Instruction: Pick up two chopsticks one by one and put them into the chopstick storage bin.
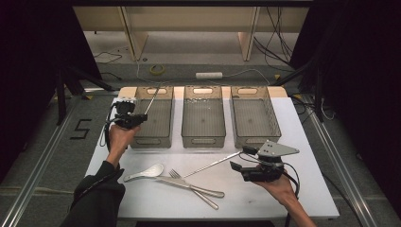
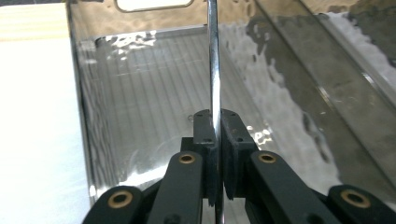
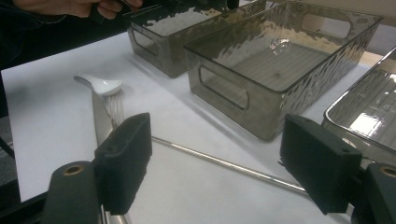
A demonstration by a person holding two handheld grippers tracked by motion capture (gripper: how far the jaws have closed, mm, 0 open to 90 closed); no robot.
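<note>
My left gripper [image 1: 137, 118] [image 2: 217, 128] is shut on a thin metal chopstick [image 1: 152, 100] [image 2: 214, 70], held over the near left part of the left grey bin [image 1: 152, 140] [image 2: 140, 88]; the stick points toward the bin's far end. A second metal chopstick [image 1: 208, 166] [image 3: 224, 163] lies on the white table [image 1: 293, 127]. My right gripper [image 1: 242, 158] [image 3: 222, 158] is open just above its right end, one jaw on each side, and holds nothing.
A middle bin [image 1: 203, 139] [image 3: 219, 88] and a right bin [image 1: 257, 140] [image 3: 334, 114] stand beside the left one, both empty. A white spoon [image 1: 146, 172] [image 3: 100, 85], a knife [image 1: 189, 185] [image 3: 99, 122] and a fork [image 1: 182, 178] [image 3: 116, 106] lie at the front of the table.
</note>
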